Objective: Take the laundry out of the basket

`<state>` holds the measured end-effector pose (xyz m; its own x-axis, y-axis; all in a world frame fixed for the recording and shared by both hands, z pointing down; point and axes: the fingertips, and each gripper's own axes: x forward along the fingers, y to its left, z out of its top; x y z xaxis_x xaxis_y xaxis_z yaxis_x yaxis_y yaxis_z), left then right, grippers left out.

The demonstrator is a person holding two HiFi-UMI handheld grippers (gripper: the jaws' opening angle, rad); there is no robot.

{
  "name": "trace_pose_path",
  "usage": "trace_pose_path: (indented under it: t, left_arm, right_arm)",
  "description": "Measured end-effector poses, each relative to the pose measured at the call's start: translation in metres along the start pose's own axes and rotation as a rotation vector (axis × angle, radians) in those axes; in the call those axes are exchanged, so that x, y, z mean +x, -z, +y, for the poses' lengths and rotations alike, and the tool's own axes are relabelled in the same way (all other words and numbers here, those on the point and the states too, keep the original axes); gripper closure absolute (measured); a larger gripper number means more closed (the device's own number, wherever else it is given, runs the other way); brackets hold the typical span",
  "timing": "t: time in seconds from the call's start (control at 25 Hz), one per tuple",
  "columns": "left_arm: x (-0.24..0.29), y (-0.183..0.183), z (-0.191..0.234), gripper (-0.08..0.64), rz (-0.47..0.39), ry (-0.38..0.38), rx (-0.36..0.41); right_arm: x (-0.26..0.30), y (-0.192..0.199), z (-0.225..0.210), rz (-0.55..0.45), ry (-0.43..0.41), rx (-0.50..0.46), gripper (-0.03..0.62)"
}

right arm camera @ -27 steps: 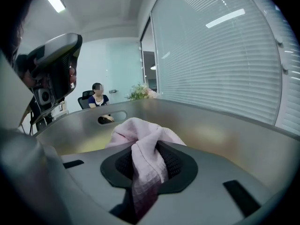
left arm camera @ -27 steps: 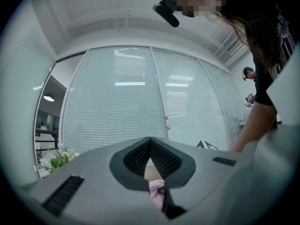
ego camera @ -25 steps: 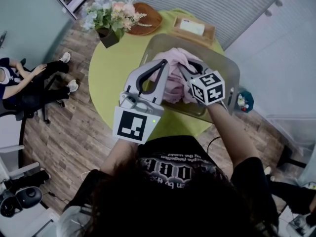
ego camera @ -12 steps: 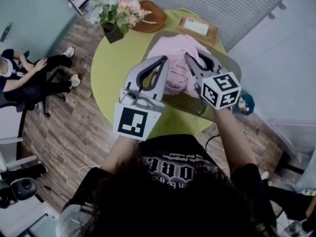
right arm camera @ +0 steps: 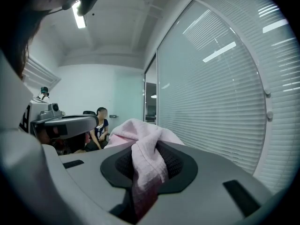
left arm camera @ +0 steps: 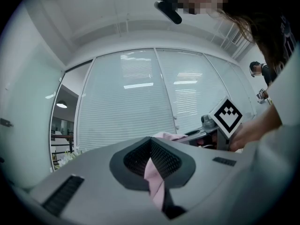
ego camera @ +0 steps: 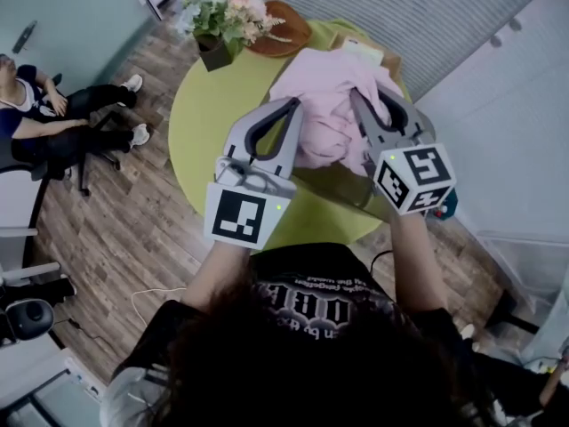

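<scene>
A pink garment hangs lifted above the translucent basket on the round yellow-green table. My left gripper is shut on the garment's left side; in the left gripper view a pink fold is pinched between the dark pads. The right gripper is shut on the garment's right side, and in the right gripper view the cloth bunches over its pads. Both grippers point away from me, side by side, with the garment stretched between them. The basket's inside is mostly hidden by the cloth.
A flower pot, a woven brown plate and a wooden tray stand at the table's far edge. A person sits on a chair at the left. White cabinets fill the right side, and a teal object lies beside the table.
Both grippers have risen and moved away from me with the pink garment, lifting it from inside the basket to above it. The right gripper has shifted to the right.
</scene>
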<state>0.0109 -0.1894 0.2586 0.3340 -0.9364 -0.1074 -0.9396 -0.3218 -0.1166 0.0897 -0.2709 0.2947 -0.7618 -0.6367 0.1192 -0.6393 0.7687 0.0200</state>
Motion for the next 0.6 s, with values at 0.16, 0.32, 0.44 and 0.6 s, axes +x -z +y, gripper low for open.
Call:
trace_pose_path:
  t: [0.16, 0.32, 0.44, 0.6]
  left_arm:
    - [-0.008, -0.004, 0.0, 0.558, -0.002, -0.038, 0.001]
    - [-0.012, -0.002, -0.002, 0.56, 0.009, -0.069, 0.011]
    - [-0.016, -0.003, -0.003, 0.56, 0.016, -0.087, 0.019]
    - [-0.029, -0.009, 0.0, 0.558, 0.021, -0.119, 0.037]
  right_arm:
    - [-0.009, -0.022, 0.003, -0.038, -0.012, -0.022, 0.499]
    - [-0.009, -0.029, 0.005, -0.058, -0.031, -0.031, 0.499]
    - [-0.01, -0.029, 0.01, -0.06, -0.048, -0.032, 0.499]
    - [-0.014, -0.037, 0.02, -0.08, -0.066, -0.032, 0.499]
